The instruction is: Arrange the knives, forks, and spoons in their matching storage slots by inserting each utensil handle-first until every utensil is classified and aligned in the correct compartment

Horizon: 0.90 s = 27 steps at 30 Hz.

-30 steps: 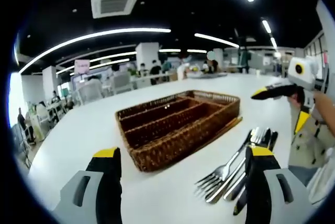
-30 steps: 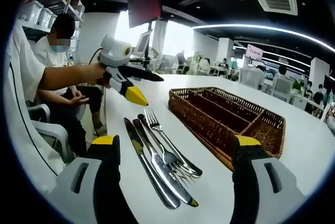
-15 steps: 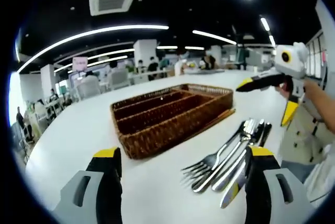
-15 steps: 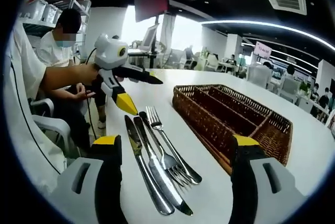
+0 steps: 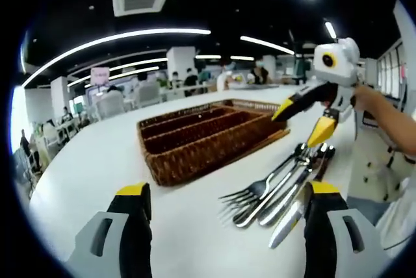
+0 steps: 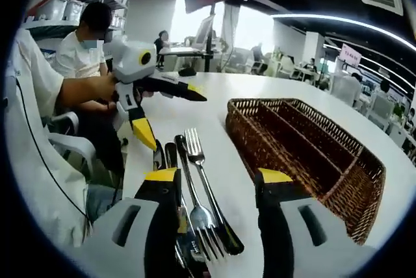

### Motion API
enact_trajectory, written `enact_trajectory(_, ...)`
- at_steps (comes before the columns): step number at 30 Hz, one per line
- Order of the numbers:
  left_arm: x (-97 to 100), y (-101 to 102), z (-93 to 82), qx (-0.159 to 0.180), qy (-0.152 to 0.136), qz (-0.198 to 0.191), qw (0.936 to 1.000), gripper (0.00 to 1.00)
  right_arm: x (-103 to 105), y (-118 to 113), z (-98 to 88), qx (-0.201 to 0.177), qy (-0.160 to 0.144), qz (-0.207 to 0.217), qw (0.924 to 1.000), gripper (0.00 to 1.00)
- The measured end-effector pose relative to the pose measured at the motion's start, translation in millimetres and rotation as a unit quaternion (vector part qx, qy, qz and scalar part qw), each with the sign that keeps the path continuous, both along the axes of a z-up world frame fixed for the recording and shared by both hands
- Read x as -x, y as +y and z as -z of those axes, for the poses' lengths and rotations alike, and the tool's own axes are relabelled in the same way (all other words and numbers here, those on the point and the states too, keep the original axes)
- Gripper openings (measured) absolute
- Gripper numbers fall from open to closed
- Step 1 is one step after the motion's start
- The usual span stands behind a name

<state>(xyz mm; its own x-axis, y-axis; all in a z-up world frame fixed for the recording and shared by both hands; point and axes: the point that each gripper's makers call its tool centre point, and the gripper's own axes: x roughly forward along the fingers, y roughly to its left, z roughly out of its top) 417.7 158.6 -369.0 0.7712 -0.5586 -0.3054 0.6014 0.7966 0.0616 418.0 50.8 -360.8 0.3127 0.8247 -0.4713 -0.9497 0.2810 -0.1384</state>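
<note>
- Left gripper view, lower part: left gripper (image 5: 224, 203) with jaws spread wide, nothing between them but bare white table (image 5: 97, 161).
- Centre, a little left: brown wicker tray (image 5: 195, 145) with long slots, lying on the table, nothing visible in the slots.
- Right of centre: forks (image 5: 250, 193) and knives (image 5: 289, 210) side by side in a tight bunch, just beside the tray, tines toward the bottom of the frame.
- Upper right: right gripper (image 5: 296, 119), jaws parted, yellow tips just above the far ends of the cutlery; a hand (image 5: 367, 99) behind it.
- Right gripper view, upper left: left gripper (image 6: 172, 115), jaws wide apart, near the handle ends of the cutlery; a seated person (image 6: 81, 50) behind.
- Lower centre: right gripper (image 6: 218, 177), jaws fairly narrow, straddling the forks (image 6: 198, 180); contact impossible to tell.
- Right: tray (image 6: 305, 154) just beside the cutlery.
</note>
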Motion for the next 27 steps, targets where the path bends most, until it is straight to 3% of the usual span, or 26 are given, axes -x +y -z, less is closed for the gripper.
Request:
enact_trajectory(4, 2.3, 0, -0.8, 0.0, -0.002, -0.001, 1.0, 0.99, -1, 8, 11.5, 0.017, 0.022, -0.024, 0.9993, 0.24)
enact_trajectory(10, 4.8, -2, -4.4, 0.007, -0.008, -0.001, 0.9999, 0.97, -1, 21, 29.0, 0.054, 0.049, -0.052, 0.996, 0.23)
enact_trajectory(13, 5.3, 0, -5.2, 0.017, -0.013, -0.007, 0.9997, 0.97, -3, 24, 37.7, 0.074, 0.04, -0.059, 0.9947, 0.21)
enact_trajectory(20, 5.9, 3, -0.8, 0.026, -0.002, -0.012, 0.9996, 0.98, -3, 24, 46.2, 0.089, 0.04, -0.068, 0.9929, 0.15)
enact_trajectory(26, 9.1, -1, 0.5, 0.035, 0.001, -0.012, 0.9993, 0.98, 0, 28, 48.3, 0.086, 0.08, -0.096, 0.9885, 0.06)
enact_trajectory(27, 9.5, -1, 1.4, 0.034, 0.001, -0.012, 0.9994, 0.98, -3, 28, 47.6, 0.085, 0.074, -0.097, 0.9888, 0.05)
